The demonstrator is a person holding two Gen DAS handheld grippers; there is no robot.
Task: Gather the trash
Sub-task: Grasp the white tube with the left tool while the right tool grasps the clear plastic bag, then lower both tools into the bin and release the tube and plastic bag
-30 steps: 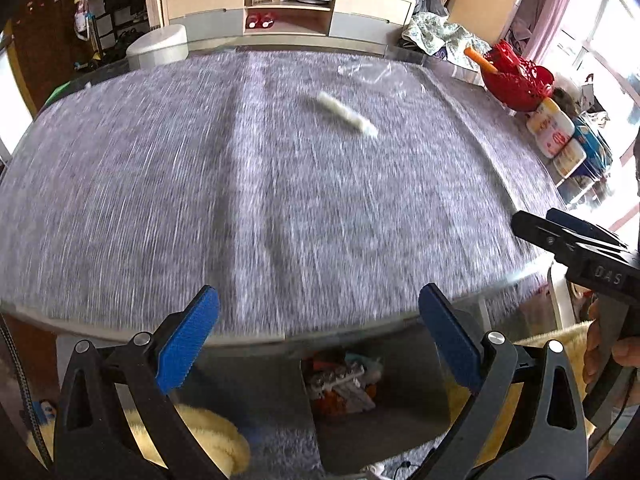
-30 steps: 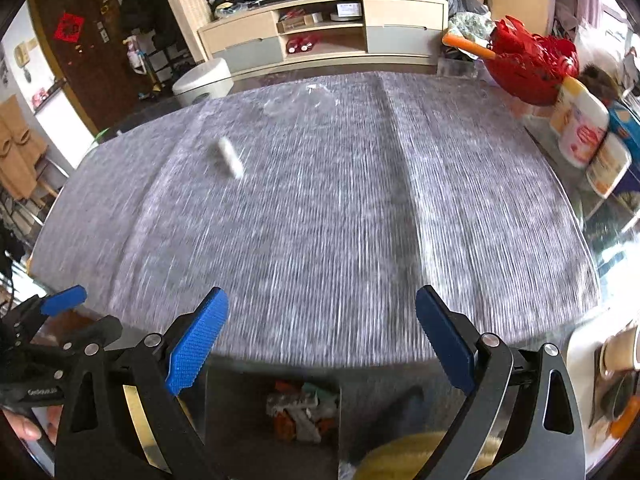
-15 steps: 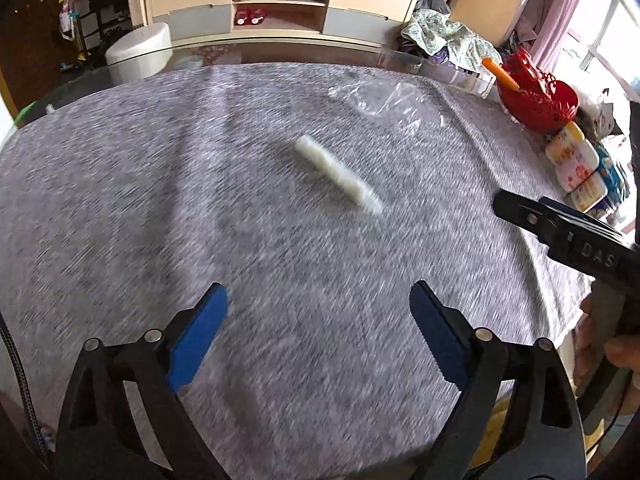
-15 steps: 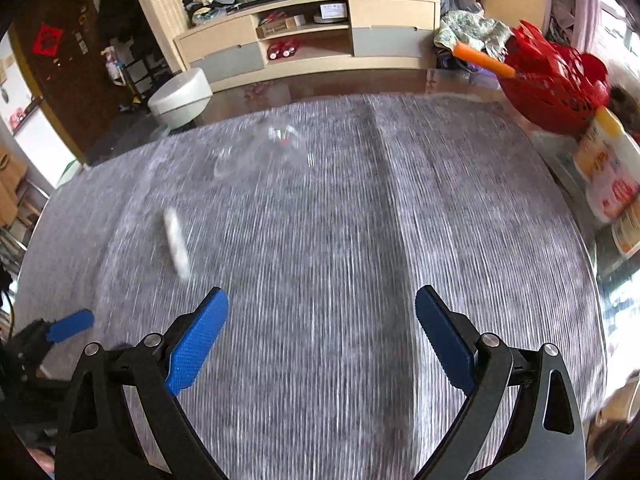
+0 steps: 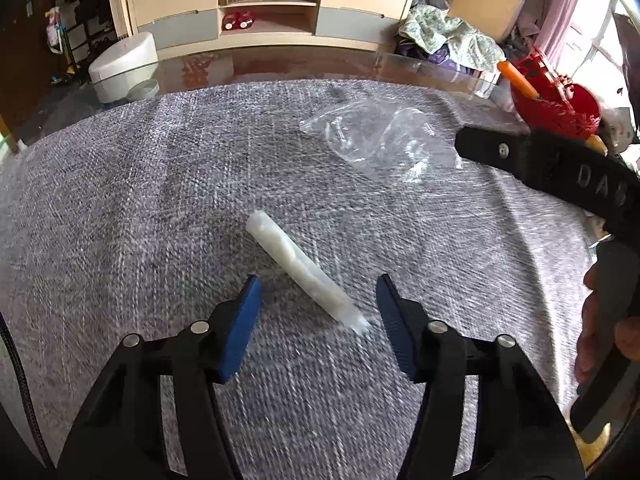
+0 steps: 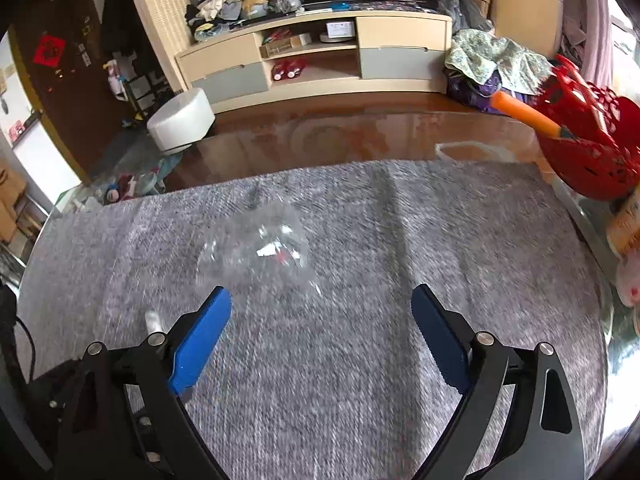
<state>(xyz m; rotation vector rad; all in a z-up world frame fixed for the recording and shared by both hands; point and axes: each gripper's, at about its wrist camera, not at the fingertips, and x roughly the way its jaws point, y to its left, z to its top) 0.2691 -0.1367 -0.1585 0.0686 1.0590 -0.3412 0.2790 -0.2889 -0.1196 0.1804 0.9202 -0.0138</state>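
Note:
A white rolled wrapper [image 5: 298, 264] lies slantwise on the grey table mat [image 5: 120, 220]. My left gripper [image 5: 318, 279] hovers over it with its jaws closing; the roll's near half sits between the blue pads [image 5: 240, 328], which do not touch it. A crumpled clear plastic bag [image 5: 380, 136] rests farther back. In the right wrist view that bag [image 6: 260, 248] lies just beyond the tips of my right gripper [image 6: 320, 292], nearer its left finger. The right jaws stand wide, closing slightly, with nothing in them. The roll's end [image 6: 153, 320] peeks out at lower left.
A red plastic basket [image 6: 592, 148] with an orange-handled tool stands at the table's right rim, with bottles [image 6: 628, 220] beside it. Bare glass tabletop [image 6: 340, 136] runs beyond the mat. A low cabinet [image 6: 320, 60] and a white round stool [image 6: 180, 120] stand behind.
Both grippers have travelled forward from the table's near edge over the mat. The left jaws have narrowed and now straddle the roll. The bag has come close to the right fingertips.

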